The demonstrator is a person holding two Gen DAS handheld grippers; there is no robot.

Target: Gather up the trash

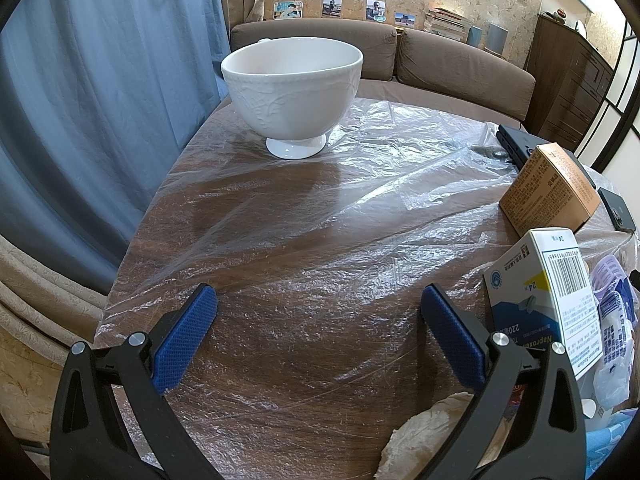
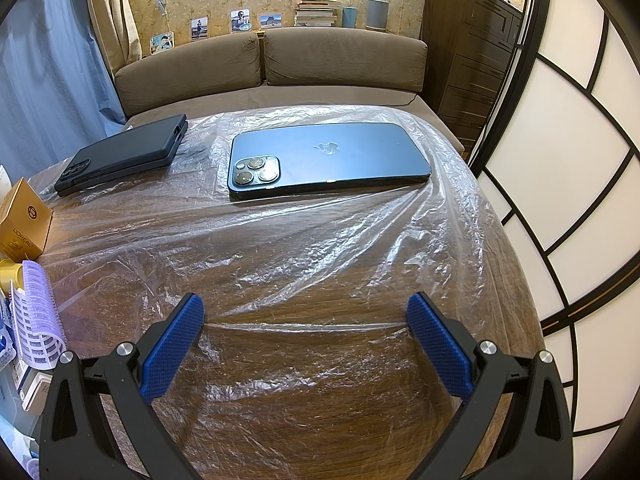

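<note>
Both grippers hover low over a wooden bench (image 2: 320, 432) draped in crinkled clear plastic sheet (image 1: 304, 248), each with its 2 blue-padded fingers spread wide and holding nothing. Between the left gripper (image 1: 319, 312) fingers lies only bare sheet; the litter sits off to that gripper's right, where a crumpled tissue (image 1: 424, 432) lies just beside the right-hand finger and a blue-and-white medicine box (image 1: 548, 300) stands tilted on a heap of wrappers, its long axis running up and away. A tan carton (image 1: 548, 188) rests just beyond it. Seen from the right gripper (image 2: 306, 318), the same heap falls at the far left edge, marked by a lilac hair roller (image 2: 38, 312) and a gold L'Oréal box (image 2: 24, 224), well apart from its fingers. The left gripper looks the nearer of the 2 to the trash, and a turn to its right would likely bring the tissue between its fingers. Farther back, a white footed bowl (image 1: 294, 92) stands upright and appears empty, a likely place for the rubbish. A blue phone (image 2: 328, 158) and a black phone case (image 2: 124, 156) lie flat near the far edge, before a brown sofa (image 2: 272, 60)
</note>
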